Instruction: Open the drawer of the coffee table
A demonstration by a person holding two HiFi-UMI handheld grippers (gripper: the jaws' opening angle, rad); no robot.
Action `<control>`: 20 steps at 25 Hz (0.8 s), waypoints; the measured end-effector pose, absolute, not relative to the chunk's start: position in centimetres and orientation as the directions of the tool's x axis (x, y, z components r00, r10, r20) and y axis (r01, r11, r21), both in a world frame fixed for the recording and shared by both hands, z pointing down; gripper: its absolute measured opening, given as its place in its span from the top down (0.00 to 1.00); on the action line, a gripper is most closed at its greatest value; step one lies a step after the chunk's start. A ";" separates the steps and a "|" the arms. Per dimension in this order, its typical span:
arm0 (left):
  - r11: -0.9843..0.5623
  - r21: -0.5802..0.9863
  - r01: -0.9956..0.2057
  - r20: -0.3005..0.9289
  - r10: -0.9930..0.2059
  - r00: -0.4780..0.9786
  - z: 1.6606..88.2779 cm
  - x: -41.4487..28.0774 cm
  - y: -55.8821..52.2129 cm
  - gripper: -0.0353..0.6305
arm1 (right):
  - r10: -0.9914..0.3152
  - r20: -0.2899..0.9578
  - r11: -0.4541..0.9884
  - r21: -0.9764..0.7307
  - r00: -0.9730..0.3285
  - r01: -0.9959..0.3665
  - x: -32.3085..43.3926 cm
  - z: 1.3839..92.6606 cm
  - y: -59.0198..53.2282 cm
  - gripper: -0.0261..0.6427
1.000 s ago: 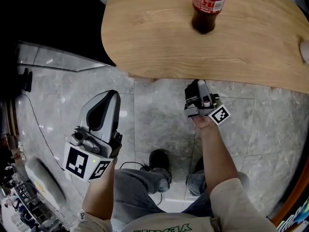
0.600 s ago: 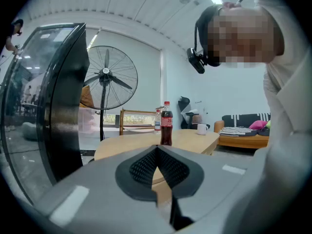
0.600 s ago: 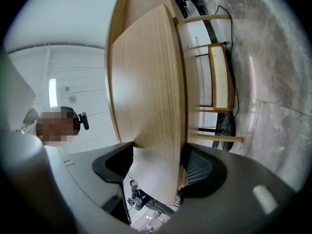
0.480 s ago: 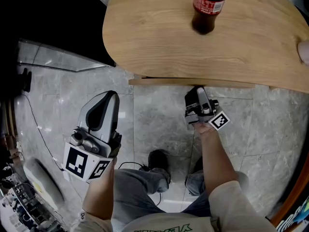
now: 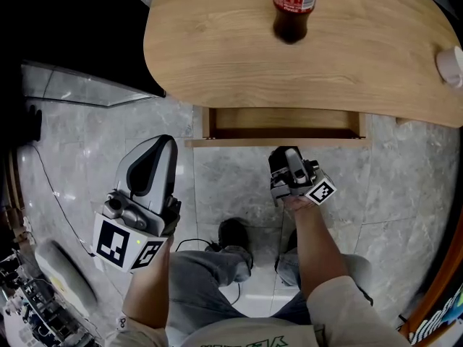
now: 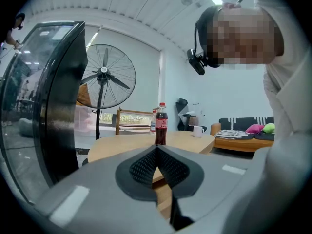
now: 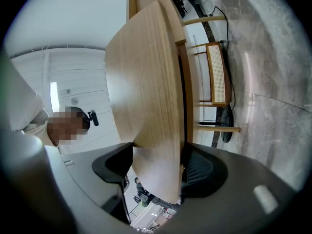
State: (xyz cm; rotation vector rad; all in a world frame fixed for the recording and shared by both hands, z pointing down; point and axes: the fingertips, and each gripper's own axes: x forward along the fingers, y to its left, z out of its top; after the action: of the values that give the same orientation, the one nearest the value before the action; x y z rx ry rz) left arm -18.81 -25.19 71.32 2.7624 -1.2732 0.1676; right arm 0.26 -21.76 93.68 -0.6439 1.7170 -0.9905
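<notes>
The oval wooden coffee table fills the top of the head view. Its drawer stands pulled out from under the top, with the bare wooden inside showing. My right gripper is shut on the drawer front near its middle. In the right gripper view the wooden drawer front runs between the two pads of the right gripper. My left gripper hangs over the floor to the left of the drawer, apart from the table. Its pads meet, with nothing between them.
A cola bottle stands at the table's far edge, and a white cup sits at its right end. The person's shoe and knees are below the drawer. A standing fan and a sofa lie beyond the table.
My right gripper has drawn back toward the person, and the drawer has slid out from under the table top with it. The left gripper has stayed put.
</notes>
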 end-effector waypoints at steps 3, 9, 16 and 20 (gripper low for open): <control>-0.652 0.041 -0.757 0.133 -0.747 0.651 70.9 -18.5 -25.0 0.95 | -0.789 -0.500 0.514 -0.856 -0.356 0.063 0.0 94.1 -19.8 0.48; -0.669 0.056 -0.741 0.127 -0.731 0.670 70.7 -17.4 -24.7 0.95 | -0.777 -0.505 0.517 -0.853 -0.377 0.077 -0.5 93.7 -16.0 0.48; -0.686 0.057 -0.726 0.145 -0.713 0.686 70.9 -16.7 -24.1 0.95 | -0.782 -0.502 0.515 -0.854 -0.371 0.071 -0.6 93.7 -15.3 0.48; -0.685 0.038 -0.727 0.139 -0.717 0.683 70.2 -17.0 -24.2 0.95 | -0.766 -0.511 0.522 -0.849 -0.390 0.088 -0.7 94.2 -14.5 0.47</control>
State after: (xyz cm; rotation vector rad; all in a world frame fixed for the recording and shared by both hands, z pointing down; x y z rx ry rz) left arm -17.03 -24.21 70.20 2.7989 -1.2044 0.1727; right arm -0.72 -14.55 94.19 -0.5737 1.7308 -1.0350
